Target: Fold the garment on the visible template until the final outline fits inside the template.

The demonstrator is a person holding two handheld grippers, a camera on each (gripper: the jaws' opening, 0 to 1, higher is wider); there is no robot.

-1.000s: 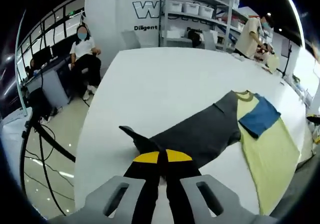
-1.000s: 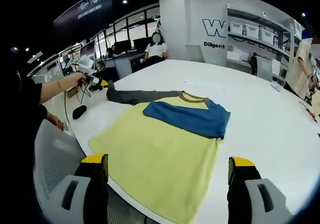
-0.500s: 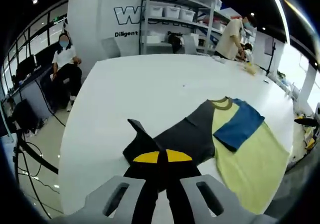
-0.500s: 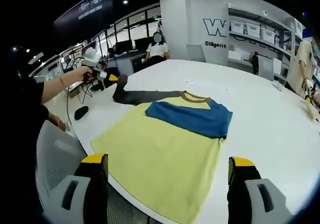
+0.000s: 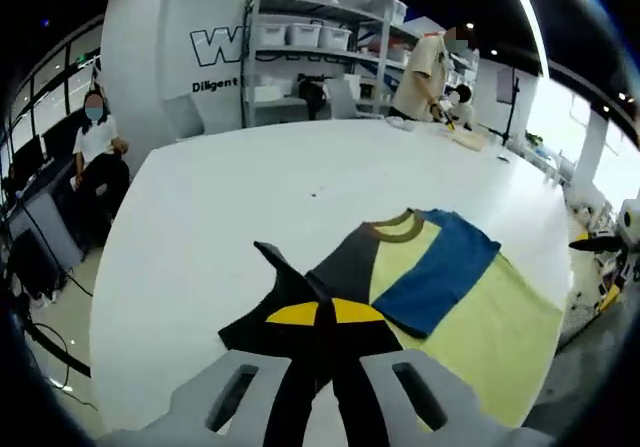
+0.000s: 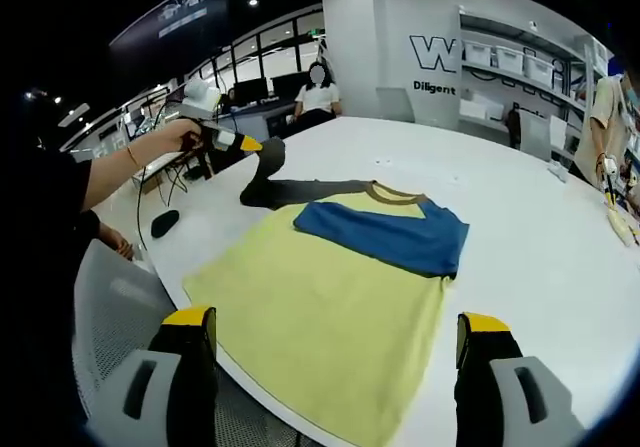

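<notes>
A garment lies flat on the white table [image 6: 520,237]: yellow body [image 6: 320,307], brown collar [image 6: 392,195], and a blue sleeve [image 6: 385,235] folded across the chest. Its dark grey sleeve [image 5: 345,262] is lifted at the cuff, with my left gripper [image 5: 318,312] shut on it. From the right gripper view, that left gripper [image 6: 240,142] is held in a person's hand above the table's left side, and the grey sleeve [image 6: 300,189] hangs from it. My right gripper [image 6: 335,322] stands open over the yellow hem at the near edge, holding nothing. The left gripper view shows the blue sleeve [image 5: 438,277] and the yellow body [image 5: 490,337].
A small black object [image 6: 160,222] lies on the table near its left edge. A grey mesh chair [image 6: 110,307] stands by the near edge. Shelves with white bins [image 5: 300,37] stand beyond the table. One person sits [image 5: 95,142], another stands [image 5: 420,67] at the far end.
My left gripper has carried the grey sleeve's cuff up and in toward the garment's body, so the sleeve now bunches near the collar. The right gripper has held still and open.
</notes>
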